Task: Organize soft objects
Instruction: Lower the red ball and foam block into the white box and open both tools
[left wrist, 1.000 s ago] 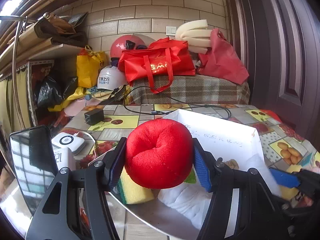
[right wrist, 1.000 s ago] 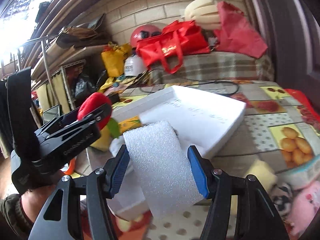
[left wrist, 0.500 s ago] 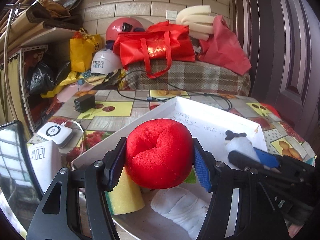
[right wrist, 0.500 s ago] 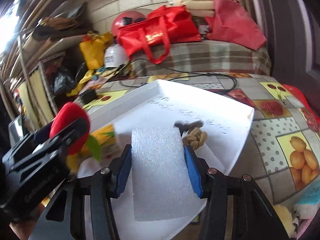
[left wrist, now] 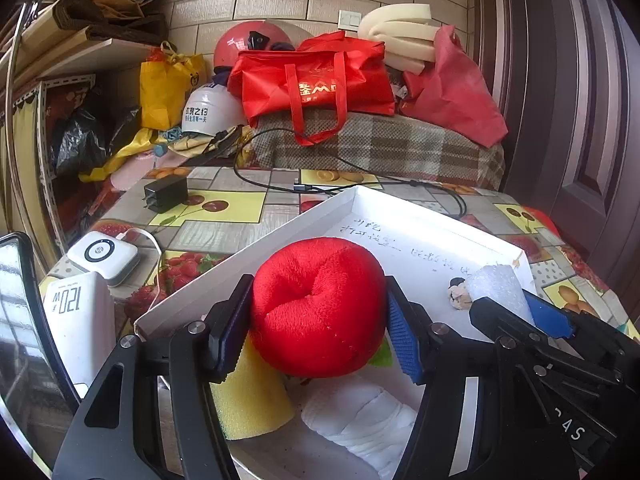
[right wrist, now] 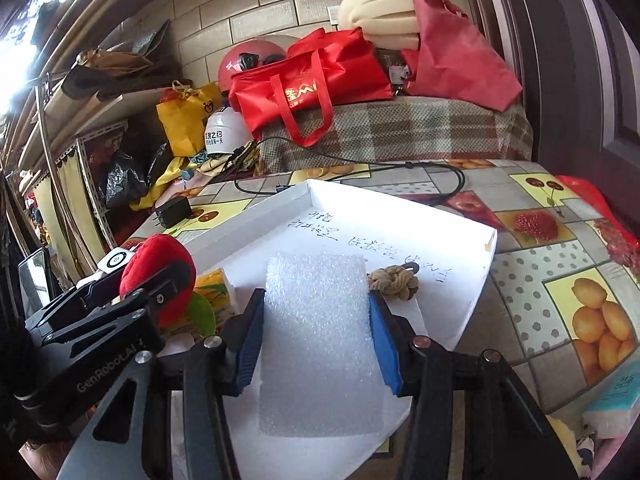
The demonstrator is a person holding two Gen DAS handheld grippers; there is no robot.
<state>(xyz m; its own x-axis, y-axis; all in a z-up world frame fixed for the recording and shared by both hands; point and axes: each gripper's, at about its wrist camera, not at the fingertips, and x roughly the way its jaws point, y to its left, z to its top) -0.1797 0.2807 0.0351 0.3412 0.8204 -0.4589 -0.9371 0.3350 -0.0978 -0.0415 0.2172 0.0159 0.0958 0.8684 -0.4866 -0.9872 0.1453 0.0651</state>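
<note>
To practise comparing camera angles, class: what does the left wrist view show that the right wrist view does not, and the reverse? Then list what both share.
Left wrist only: a yellow sponge block and a white rolled cloth beneath the gripper.

Right wrist only: a brown knotted rope ball in the tray.

Both: the white shallow tray with handwriting, the red plush apple in the left gripper, and the white foam sheet in the right gripper.

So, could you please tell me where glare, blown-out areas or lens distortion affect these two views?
Left wrist view: the fisheye bows the brick wall and the door, the corners are black, and the white tray is bright but its writing stays legible. Right wrist view: daylight blows out the top-left corner, and the tray's far corner glares to plain white.
</note>
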